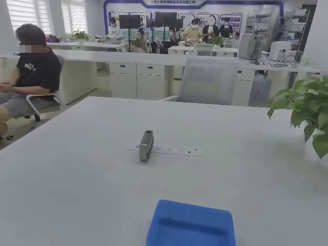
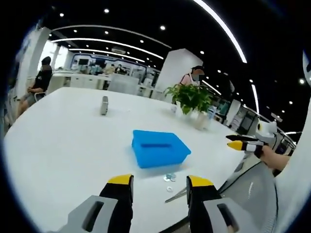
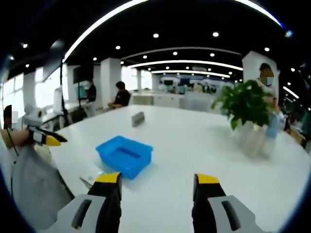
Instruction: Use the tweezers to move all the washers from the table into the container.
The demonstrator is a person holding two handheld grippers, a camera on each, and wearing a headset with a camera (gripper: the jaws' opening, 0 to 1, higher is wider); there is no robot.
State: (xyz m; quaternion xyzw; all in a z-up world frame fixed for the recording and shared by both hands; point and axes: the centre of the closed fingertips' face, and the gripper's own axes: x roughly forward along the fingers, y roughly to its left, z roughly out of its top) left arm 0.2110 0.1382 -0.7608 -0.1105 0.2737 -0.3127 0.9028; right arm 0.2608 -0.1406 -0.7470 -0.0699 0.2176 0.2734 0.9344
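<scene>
blue container (image 2: 160, 148) upright | washers (image 2: 169, 178) just beside it | tweezers (image 2: 176, 195) beside washers

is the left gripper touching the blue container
Apart. In the left gripper view, the left gripper hangs open short of the blue container, white table showing between them.

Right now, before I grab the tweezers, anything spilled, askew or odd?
Nothing stands out. The container sits flat on the table, the washers lie loose beside it, and the tweezers lie next to them near the edge.
</scene>
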